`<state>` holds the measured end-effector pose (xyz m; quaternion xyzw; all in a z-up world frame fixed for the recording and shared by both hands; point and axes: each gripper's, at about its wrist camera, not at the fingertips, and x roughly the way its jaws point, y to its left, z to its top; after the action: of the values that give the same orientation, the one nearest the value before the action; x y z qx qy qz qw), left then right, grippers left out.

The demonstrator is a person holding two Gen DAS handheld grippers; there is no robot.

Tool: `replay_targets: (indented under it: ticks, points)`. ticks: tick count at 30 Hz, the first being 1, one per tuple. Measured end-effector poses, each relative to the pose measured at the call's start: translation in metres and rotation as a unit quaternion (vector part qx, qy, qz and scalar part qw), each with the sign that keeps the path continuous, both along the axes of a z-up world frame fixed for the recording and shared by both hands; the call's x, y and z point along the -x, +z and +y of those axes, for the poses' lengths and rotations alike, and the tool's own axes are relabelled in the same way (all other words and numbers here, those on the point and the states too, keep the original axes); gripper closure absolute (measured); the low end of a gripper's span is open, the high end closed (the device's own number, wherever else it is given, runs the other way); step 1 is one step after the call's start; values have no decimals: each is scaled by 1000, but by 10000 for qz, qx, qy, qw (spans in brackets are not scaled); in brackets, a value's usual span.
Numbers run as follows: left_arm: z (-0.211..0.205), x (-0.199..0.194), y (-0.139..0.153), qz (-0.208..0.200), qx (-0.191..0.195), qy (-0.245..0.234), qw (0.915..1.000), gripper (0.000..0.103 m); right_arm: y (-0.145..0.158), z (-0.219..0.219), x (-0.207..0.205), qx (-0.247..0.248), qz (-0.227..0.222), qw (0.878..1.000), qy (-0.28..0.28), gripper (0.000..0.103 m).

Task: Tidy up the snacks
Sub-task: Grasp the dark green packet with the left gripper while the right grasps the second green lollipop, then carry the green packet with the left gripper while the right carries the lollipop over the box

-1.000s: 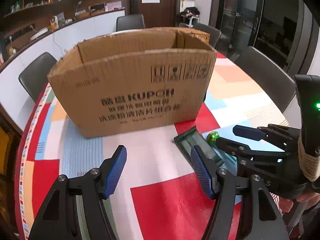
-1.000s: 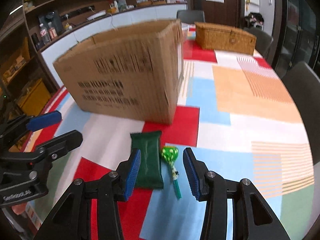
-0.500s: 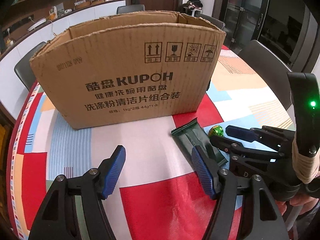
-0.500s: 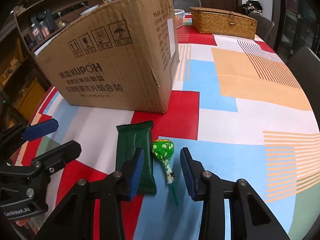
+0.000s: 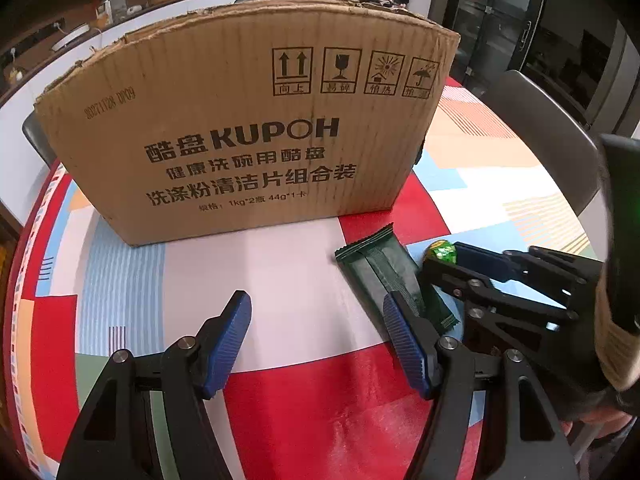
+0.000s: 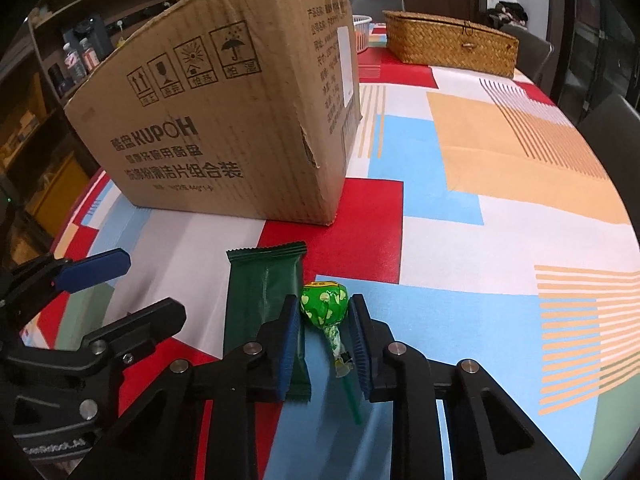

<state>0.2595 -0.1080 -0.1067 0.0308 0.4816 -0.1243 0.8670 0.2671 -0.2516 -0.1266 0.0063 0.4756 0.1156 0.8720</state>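
Note:
A green-wrapped lollipop lies on the table, stick toward me. My right gripper is low over it, one pad on each side of the candy head, jaws still parted with small gaps. A dark green snack bar lies just left of the lollipop, partly under the left pad. Both show in the left wrist view, the bar and the lollipop. My left gripper is open and empty, left of the bar. A big KUPOH cardboard box stands behind.
The table wears a red, blue, white and orange patchwork cloth. A woven wicker case and a white basket stand behind the box. Dark chairs ring the table.
Both grippers came lower and nearer the snacks. The right gripper moved forward until its pads flank the lollipop head, and its jaws narrowed.

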Motion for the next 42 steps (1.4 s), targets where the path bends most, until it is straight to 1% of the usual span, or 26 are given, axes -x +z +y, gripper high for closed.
replay_targets:
  ticks: [3,9,14,19,23,27,29,31,33,38,42]
  points:
    - [-5,-2,-3,63,78,12,9999,35,5,-3,5,62,-107,9999,-33,77]
    - [-26,-3,-7,142,125,-13,9998,35,10,-20,11,133,-149,9996,-194,77]
    - [-42,-4,-8,189,166,217,9994,35,15,-38,17,201,-206,9990,-351,77]
    - [-60,-10,-13,226,-12,441,9988,35,16,-57,20,252,-191,9980,-543,77]
    - [-67,-18,-25,391,-168,693,9967,36,14,-70,21,124,-124,9972,-730,77]
    - [-75,-21,-34,468,-272,736,9958,41,11,-77,22,102,-100,9963,-843,77]
    - [-76,-20,-33,399,-291,769,9958,42,10,-79,22,98,-95,9962,-865,77]
    - [-77,-19,-33,399,-265,757,9960,46,9,-80,21,76,-83,9961,-874,77]
    - [-77,-18,-32,375,-267,713,9964,57,8,-80,22,53,-74,9961,-879,77]
    - [-69,-14,-30,376,-209,469,9980,59,8,-77,22,7,-61,9963,-858,77]
    - [-60,-11,-29,385,5,264,9989,60,8,-70,24,23,-71,9967,-802,77]
